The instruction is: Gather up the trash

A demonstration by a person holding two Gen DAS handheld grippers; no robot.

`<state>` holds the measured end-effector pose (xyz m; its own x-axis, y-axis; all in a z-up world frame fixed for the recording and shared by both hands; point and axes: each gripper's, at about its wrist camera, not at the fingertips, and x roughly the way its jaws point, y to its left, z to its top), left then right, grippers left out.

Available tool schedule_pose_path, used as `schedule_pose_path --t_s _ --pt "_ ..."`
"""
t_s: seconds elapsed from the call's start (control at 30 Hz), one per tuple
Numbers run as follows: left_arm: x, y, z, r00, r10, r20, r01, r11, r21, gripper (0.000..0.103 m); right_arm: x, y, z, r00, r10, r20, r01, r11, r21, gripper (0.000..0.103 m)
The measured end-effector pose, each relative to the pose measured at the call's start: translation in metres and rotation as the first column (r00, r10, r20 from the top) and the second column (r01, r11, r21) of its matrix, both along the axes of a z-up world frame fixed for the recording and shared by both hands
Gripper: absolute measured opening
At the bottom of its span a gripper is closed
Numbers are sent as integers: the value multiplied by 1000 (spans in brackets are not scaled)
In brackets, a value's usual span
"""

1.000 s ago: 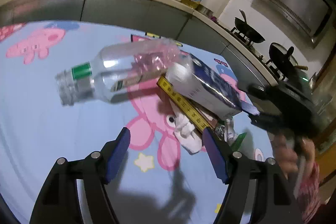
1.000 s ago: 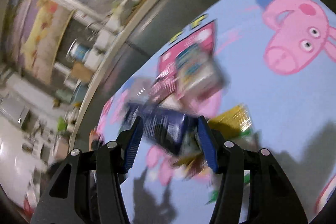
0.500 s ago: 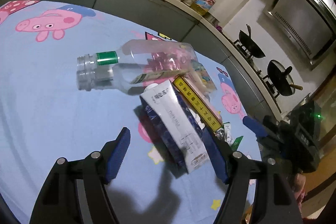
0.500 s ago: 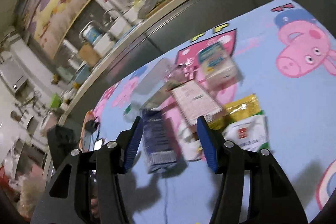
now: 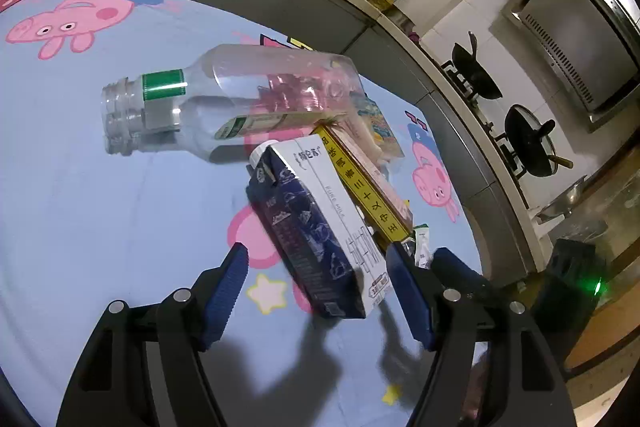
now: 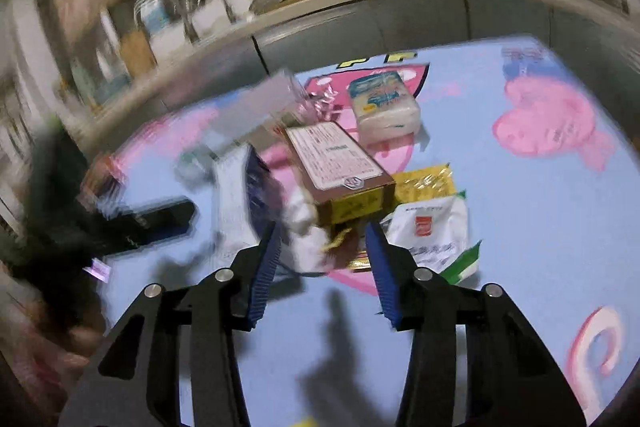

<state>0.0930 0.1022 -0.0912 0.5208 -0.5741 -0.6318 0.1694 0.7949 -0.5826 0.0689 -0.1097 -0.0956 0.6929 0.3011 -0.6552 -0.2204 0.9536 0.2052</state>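
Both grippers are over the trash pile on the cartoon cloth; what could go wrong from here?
1. The milk carton lies between the open left gripper's fingers but angled, so a grip may slip.
2. The brown box leans on other trash; the right gripper, its jaws just narrowing, may topple it.
3. The clear bottle lies sideways and could roll.

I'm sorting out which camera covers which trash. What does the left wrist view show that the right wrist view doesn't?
Only the left wrist view shows, sharply, the clear plastic bottle lying on its side, and the stove with pans. Only the right wrist view shows the white pouch and gold wrapper whole. Both share the milk carton, the brown box, the tissue pack and the cartoon-pig cloth.
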Motion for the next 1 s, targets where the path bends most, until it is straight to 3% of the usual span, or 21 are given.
schedule_pose_path --t_s 0.03,0.13,0.23,0.33,0.43,0.6,0.73,0.87,1.0 --pt "0 0 0 1000 0 -1 0 1000 4 71 1 10 -4 1000 17 11 -16 998 -68 43" --pt "3 0 -1 1000 7 -7 -7 1000 20 71 5 33 -15 998 67 -1 -67 990 -121 43" --pt "6 0 -1 1000 20 -12 -19 999 38 71 -1 57 -19 975 217 -41 -217 976 -9 42" --pt "7 -2 -1 999 35 -1 -35 994 102 71 -10 69 -19 959 280 -32 -281 960 -10 40" --pt "7 -7 -2 999 40 13 -41 985 169 71 -4 53 -18 970 241 -37 -240 970 25 40" --pt "4 -16 0 999 22 44 -31 977 212 71 17 12 -15 989 131 -75 -124 988 97 41" --pt "4 -29 -1 998 -5 56 -9 968 252 71 37 5 -15 991 106 -77 -100 992 79 41" --pt "0 -48 -5 994 -68 91 36 947 319 63 50 6 -21 990 93 -104 -83 992 97 32" --pt "-4 -56 -12 994 -82 70 50 925 378 58 47 6 -23 993 64 -99 -54 994 100 32"
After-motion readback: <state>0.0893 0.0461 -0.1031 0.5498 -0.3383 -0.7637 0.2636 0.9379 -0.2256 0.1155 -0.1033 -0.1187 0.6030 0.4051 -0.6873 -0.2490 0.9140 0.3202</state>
